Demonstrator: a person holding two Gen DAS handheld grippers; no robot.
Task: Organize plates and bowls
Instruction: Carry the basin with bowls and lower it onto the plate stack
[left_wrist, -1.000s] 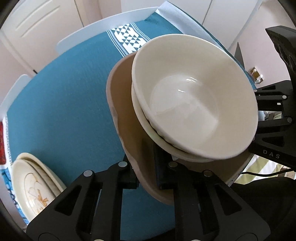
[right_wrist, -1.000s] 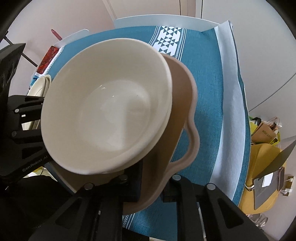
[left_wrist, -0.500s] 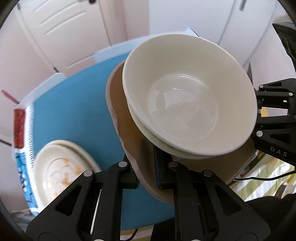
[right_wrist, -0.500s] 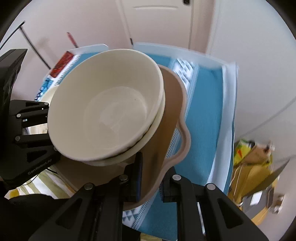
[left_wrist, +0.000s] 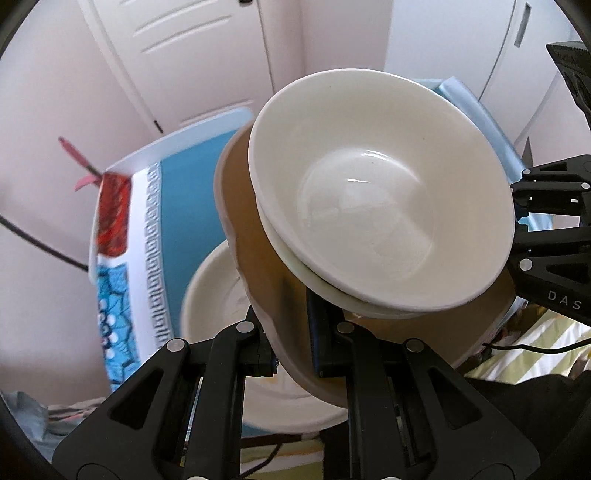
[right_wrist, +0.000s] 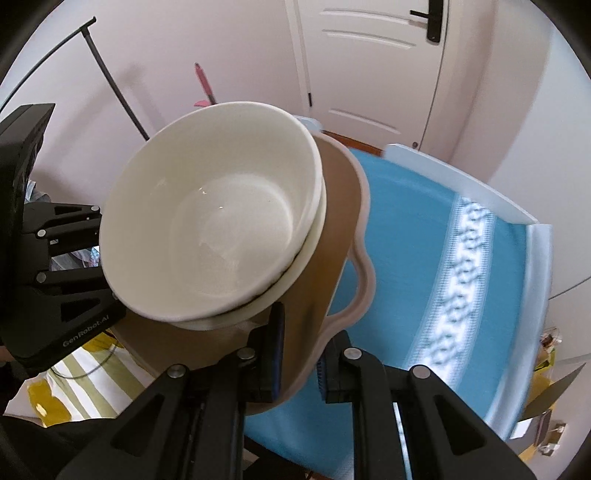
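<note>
Two nested cream bowls (left_wrist: 380, 192) (right_wrist: 218, 229) sit on a tan tray (left_wrist: 251, 236) (right_wrist: 332, 229) with a scalloped rim and a side handle. My left gripper (left_wrist: 291, 339) is shut on the tray's near left rim. My right gripper (right_wrist: 301, 354) is shut on the tray's right rim beside the handle. The tray hangs above the table, held between both grippers. Below it, on the teal tablecloth (left_wrist: 184, 206), lies a stack of cream plates (left_wrist: 214, 291), partly hidden by the tray.
The round table (right_wrist: 461, 173) has a white rim and a teal cloth (right_wrist: 413, 266) with a white patterned band. White doors (left_wrist: 192, 55) and pale walls stand behind. A striped yellow fabric (right_wrist: 74, 373) lies below the tray's near side.
Both grippers carried the tray with the bowls up and leftward across the table. The stack of plates has come from the far left to lie under the tray.
</note>
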